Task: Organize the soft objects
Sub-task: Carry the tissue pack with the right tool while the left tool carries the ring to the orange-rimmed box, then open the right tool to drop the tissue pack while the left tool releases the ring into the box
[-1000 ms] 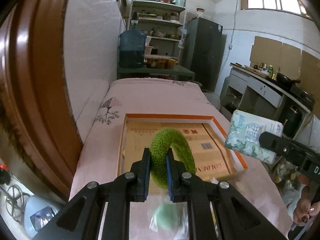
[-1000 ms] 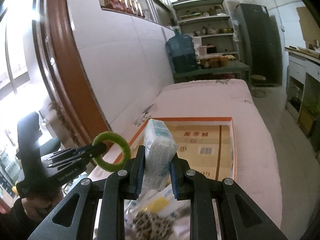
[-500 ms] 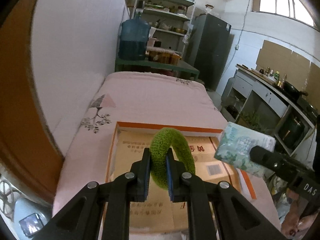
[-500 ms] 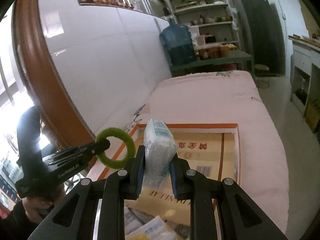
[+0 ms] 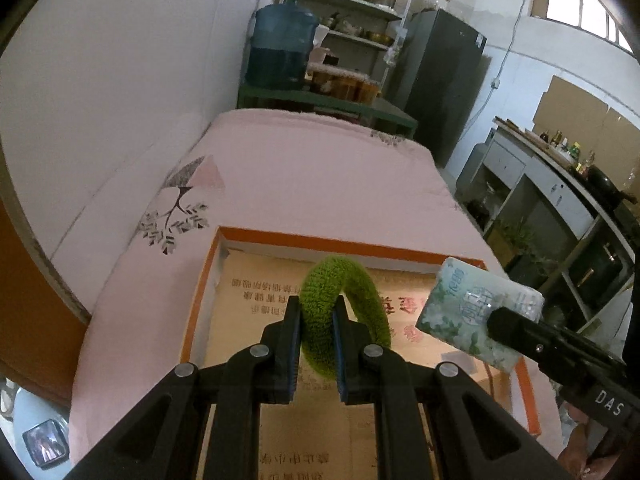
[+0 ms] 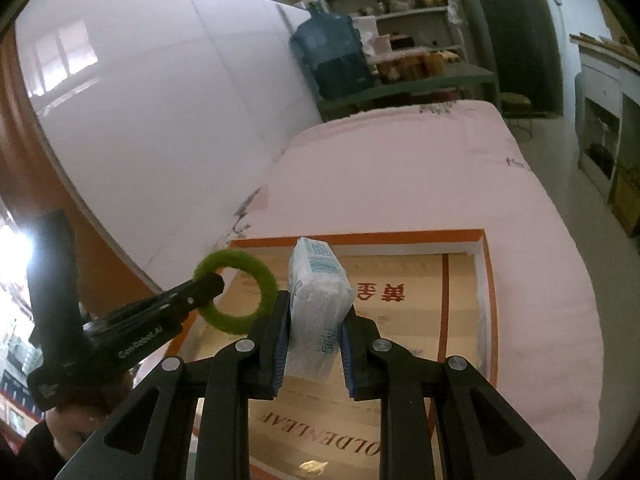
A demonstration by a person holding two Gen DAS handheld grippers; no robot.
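Here's the fuzzy green ring [image 5: 344, 312], a soft terry loop standing on edge, pinched at its near rim so its open hole faces sideways, hanging in the air above the orange-rimmed cardboard box [image 5: 280, 237] on the pink bed. Off at three o'clock from it floats the tissue pack [image 5: 476, 312], a squashy plastic-wrapped block printed with pale green flowers, tilted and also clear of the box. From the other side, that pack [image 6: 318, 300] stands upright with its blue-printed end on top.

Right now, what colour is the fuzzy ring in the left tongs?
Green; the fuzzy ring shows best in the left wrist view.
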